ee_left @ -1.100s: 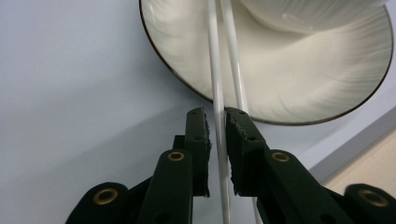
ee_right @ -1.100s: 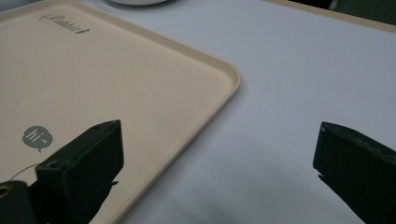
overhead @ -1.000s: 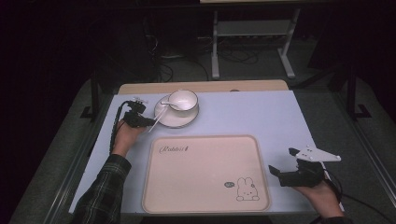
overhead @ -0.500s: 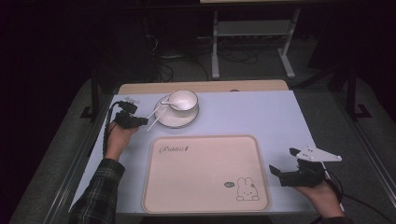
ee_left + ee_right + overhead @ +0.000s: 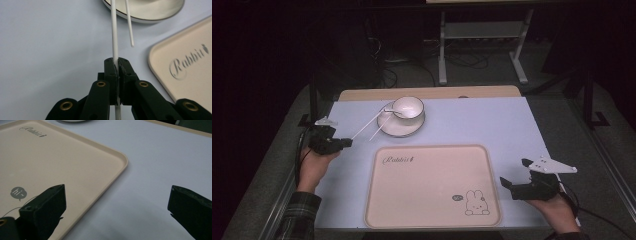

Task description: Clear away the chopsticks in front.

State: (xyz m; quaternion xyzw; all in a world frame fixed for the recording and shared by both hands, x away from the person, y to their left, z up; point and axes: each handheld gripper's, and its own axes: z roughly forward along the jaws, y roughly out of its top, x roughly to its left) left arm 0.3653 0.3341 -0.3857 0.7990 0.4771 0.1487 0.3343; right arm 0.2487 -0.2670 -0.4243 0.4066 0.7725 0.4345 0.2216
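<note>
Chopstick (image 5: 115, 37) is pinched in the left hand-held gripper (image 5: 118, 65), jaws squeezed together on it near its lower end, so the stick runs straight out ahead along the jaws toward the saucer (image 5: 401, 125). In the high view the left hand-held gripper (image 5: 343, 143) sits at the left edge of the tabletop (image 5: 492, 122), and the long axis of the held chopstick (image 5: 367, 125) slants up and to the right, its far tip at the saucer's rim. Can't tell if the tip is resting on the rim or just over it.

Second chopstick (image 5: 129, 25) lies just beside it, nearly parallel, its near end free over the tabletop and the rest leaning on the saucer.

Right hand-held gripper (image 5: 517, 182) is well apart from all this, jaws wide open and holding nothing, parked by the tray's (image 5: 432, 220) right edge. So the left hand is clearly the nearer one.

Tray is bare, with lots of flat room just right of the left hand-held gripper. Farther back, the cup (image 5: 407, 106) sits on the saucer. Beyond that, dark floor and a metal stand (image 5: 482, 35).
</note>
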